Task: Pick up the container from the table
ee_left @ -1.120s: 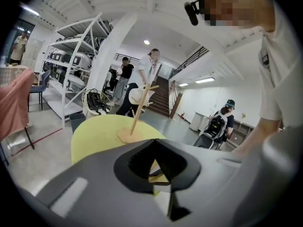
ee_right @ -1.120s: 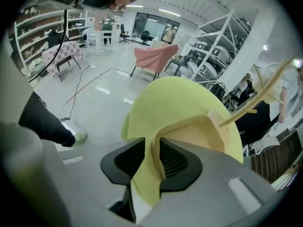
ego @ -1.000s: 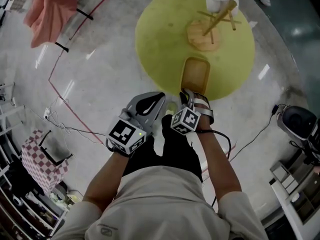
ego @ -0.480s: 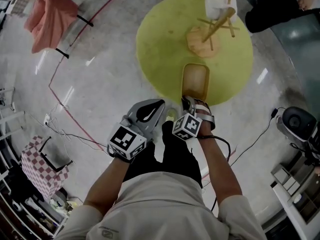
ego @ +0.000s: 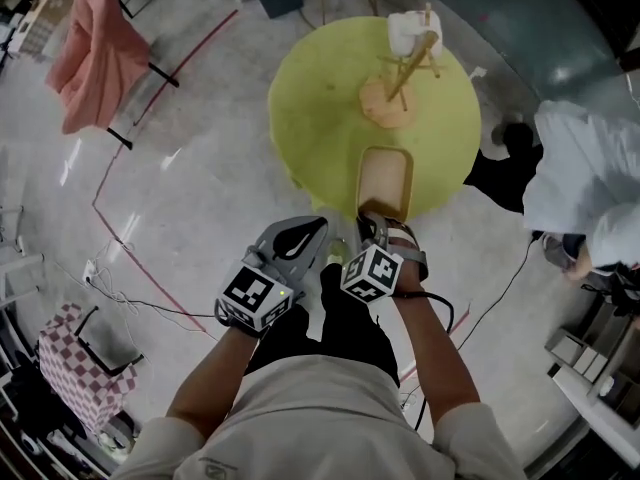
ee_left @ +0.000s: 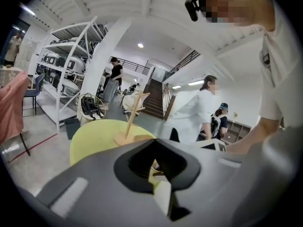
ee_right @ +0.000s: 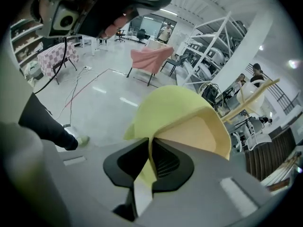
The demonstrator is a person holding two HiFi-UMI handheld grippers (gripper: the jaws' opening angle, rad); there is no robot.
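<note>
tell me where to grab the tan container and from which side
Take the container by its near rim, from the person's side. It sits open-topped at the table's near edge, and its thin wall fits between jaws. The right gripper is shut there.

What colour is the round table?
Yellow-green table, best seen in the head view.

Right gripper jaws are clamped on the near wall of the container, rim pinched between the pads. Tan interior is visible on the right. Yellow-green table sits behind it. Pink cloth and white shelving are far back.
</note>
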